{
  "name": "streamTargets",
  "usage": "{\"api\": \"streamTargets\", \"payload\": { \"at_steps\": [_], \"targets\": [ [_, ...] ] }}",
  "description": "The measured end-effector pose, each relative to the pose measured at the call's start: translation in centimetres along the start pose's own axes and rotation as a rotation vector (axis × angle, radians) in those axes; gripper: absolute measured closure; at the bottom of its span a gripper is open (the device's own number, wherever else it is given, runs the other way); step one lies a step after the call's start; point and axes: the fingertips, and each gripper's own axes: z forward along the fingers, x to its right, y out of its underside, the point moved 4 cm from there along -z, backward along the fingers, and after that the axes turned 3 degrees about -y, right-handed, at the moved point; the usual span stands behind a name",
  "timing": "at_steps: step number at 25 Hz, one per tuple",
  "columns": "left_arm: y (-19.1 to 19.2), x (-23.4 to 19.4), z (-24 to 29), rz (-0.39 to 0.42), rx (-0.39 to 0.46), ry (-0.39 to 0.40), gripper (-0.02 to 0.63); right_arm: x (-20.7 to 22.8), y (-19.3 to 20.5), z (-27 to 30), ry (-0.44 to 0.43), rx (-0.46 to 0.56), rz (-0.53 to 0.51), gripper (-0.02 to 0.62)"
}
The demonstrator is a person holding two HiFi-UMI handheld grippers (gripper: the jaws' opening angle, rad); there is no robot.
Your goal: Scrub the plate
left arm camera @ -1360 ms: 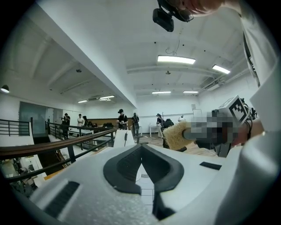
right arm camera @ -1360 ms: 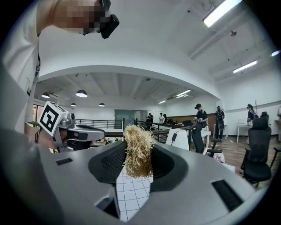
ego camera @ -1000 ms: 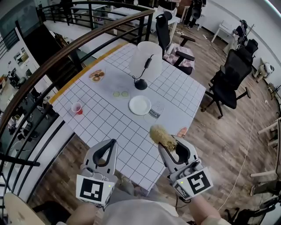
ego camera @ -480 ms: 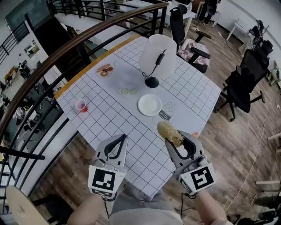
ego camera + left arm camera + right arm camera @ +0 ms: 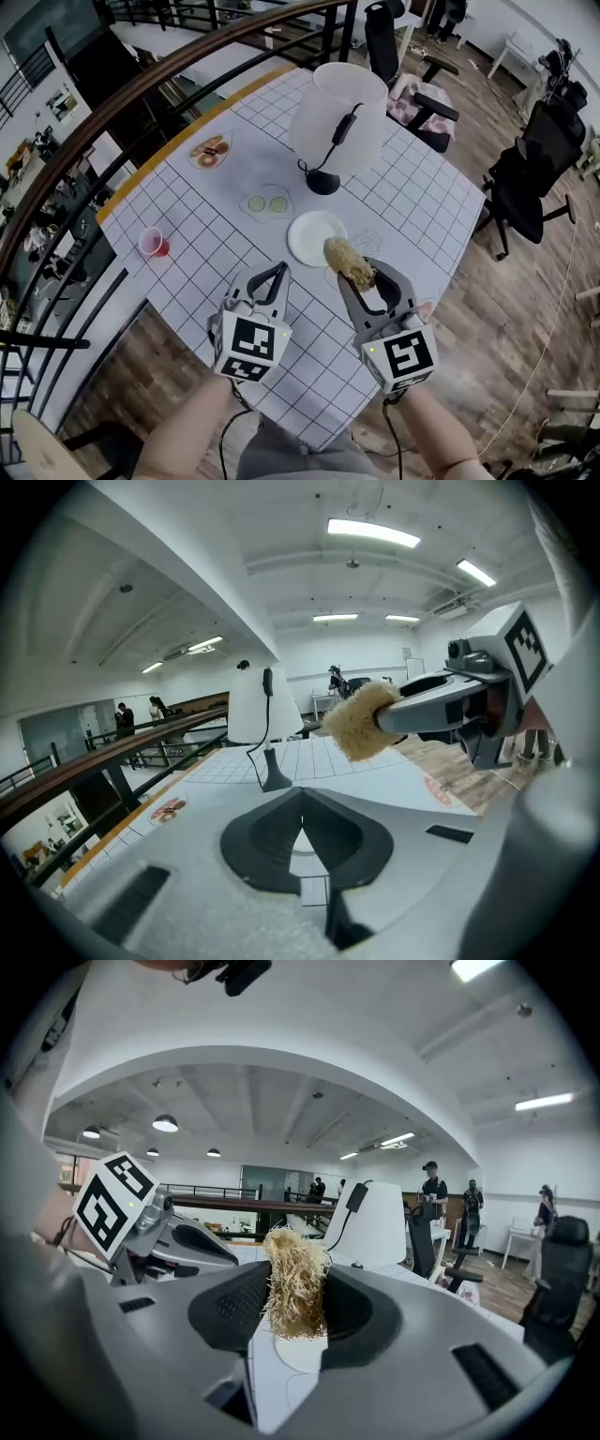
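Right tool (image 5: 361, 274), gripping scrubber (image 5: 345, 258), advanced over plate (image 5: 305, 234) edge; left tool (image 5: 275, 273) closed.

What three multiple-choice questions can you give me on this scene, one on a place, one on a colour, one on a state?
1. Where on the table is the plate?
A) far corner
B) mid-table, just in front of the lamp
C) left corner

2. What colour is the cup?
A) blue
B) green
C) red

3. What is the right gripper doing?
A) open, empty
B) shut on the scrubber
C) shut on the plate

Key:
1 B, the head view shows the plate just this side of the lamp's base.
2 C, the cup shows red.
3 B, the right gripper view shows the scrubber pinched between the jaws.
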Motion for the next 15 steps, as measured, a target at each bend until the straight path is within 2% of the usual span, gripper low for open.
{"api": "streamTargets", "payload": {
  "at_steps": [2, 10, 15],
  "targets": [
    [1.2, -0.4, 2.0, -0.023, -0.024, 0.014, 0.592, 0.8, 1.2, 2.1, 0.009, -0.009, -0.010, 0.443],
    [6.3, -0.7, 9.0, -0.116, -0.089, 0.071, 0.592, 2.5, 5.5, 8.6, -0.008, -0.022, 0.081, 0.443],
    [8.8, -0.7, 11.9, -0.124, -0.139, 0.082, 0.592, 2.4, 7.7, 12.0, -0.046, -0.042, 0.099, 0.443]
  ]
}}
